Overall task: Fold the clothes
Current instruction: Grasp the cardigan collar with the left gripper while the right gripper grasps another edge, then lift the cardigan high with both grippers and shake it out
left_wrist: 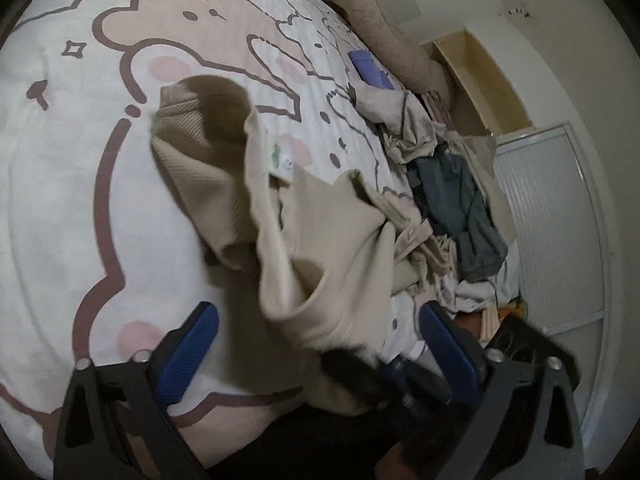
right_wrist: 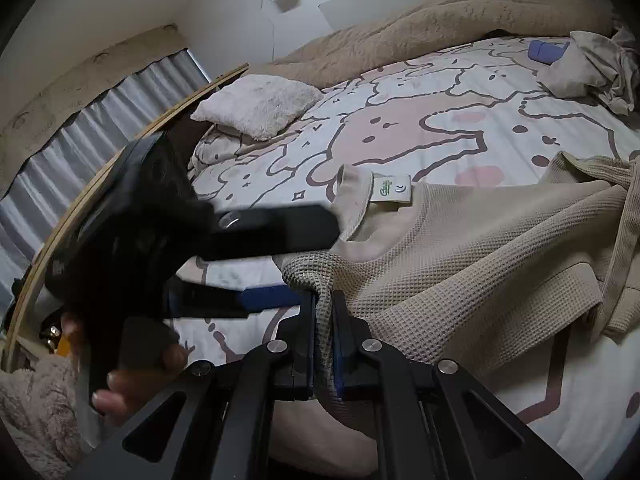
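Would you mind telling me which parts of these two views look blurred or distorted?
Left wrist view: the beige waffle top smears near its lower edge, and fisheye bends the bedsheet pattern. Right wrist view: the left tongs are motion-blurred; the right tongs and the weave stay sharp.

Right gripper [right_wrist: 324,344] at 6 o'clock pinches the beige waffle garment [right_wrist: 460,264] on the patterned bed [right_wrist: 400,128]. Left gripper [right_wrist: 276,264], blurred, at 9 o'clock.
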The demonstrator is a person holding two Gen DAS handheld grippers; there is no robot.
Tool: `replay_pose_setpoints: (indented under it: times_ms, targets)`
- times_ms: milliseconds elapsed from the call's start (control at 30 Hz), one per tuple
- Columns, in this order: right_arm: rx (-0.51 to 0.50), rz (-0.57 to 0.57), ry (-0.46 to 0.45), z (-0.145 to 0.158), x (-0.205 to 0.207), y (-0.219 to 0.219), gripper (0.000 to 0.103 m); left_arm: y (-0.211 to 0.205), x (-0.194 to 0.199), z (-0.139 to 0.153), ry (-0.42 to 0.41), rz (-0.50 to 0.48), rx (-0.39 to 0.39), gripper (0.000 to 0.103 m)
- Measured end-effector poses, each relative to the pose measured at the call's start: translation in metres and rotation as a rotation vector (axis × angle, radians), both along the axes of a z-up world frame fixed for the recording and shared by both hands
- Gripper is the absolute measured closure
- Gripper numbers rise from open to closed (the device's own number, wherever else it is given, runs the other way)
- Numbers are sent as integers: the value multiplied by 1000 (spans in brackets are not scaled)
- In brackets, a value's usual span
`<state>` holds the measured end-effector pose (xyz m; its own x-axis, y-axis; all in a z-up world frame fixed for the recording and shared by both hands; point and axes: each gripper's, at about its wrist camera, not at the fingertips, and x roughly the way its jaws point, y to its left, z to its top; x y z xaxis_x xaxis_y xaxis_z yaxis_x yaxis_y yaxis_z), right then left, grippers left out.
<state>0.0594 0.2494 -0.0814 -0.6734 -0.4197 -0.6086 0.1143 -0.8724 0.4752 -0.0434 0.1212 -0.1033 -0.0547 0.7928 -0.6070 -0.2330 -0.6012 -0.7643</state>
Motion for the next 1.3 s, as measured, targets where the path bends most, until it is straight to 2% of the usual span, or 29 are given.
replay_pose_setpoints:
  times_ms: [33, 100, 133, 200, 233, 300, 400, 467, 567, 667, 700, 733, 833, 900, 967, 1067, 1133, 1300]
  targets:
    - [6, 1, 0, 0, 0, -1, 95, 3, -1, 0, -8, -5, -10, 24]
    - [18, 3, 1, -1, 0, -3, 95, 6, -2, -4, -34, -27, -17, 42]
    - [26, 5, 1, -1, 0, -4, 95, 8, -2, -8, -52, -39, -21, 45]
    - [46, 6, 2, -1, 1, -7, 95, 12, 0, -15, -88, -62, -32, 62]
    - [55, 8, 2, -1, 1, -9, 95, 14, 1, -19, -104, -73, -38, 65]
    - [77, 20, -25, -5, 1, -14, 95, 13, 2, -22, -119, -71, -37, 80]
    - [127, 25, -25, -4, 5, -23, 95, 5, 1, -24, -130, -51, -31, 89]
    - [151, 10, -32, -1, 11, -26, 92, -1, 0, -25, -132, -29, -27, 96]
    - [206, 4, -84, 5, 25, -29, 86, -14, 2, -11, 5, 28, -110, 97]
    - [286, -41, -137, 21, 43, -13, 59, -16, 18, 7, 199, 39, -209, 97]
    - [320, -68, -127, 32, 46, -5, 44, -13, 26, 12, 269, 29, -248, 97]
    - [352, -81, -99, 47, 44, 2, 38, -8, 37, 15, 332, 10, -282, 97]
    - [436, -64, -33, 89, 24, 13, 37, 11, 72, 20, 518, -56, -380, 97]
    - [485, 19, -26, 114, -17, 3, 37, 19, 87, 17, 572, -93, -406, 97]
    - [537, 146, -71, 117, -57, -22, 37, 25, 97, 14, 609, -116, -425, 97]
    - [688, 352, -203, 87, -121, -76, 37, 28, 101, 10, 616, -121, -427, 97]
    - [763, 470, -311, 54, -156, -109, 37, 29, 103, 9, 619, -117, -425, 97]
    - [876, 552, -511, -24, -194, -143, 38, 26, 101, 6, 590, -112, -393, 97]
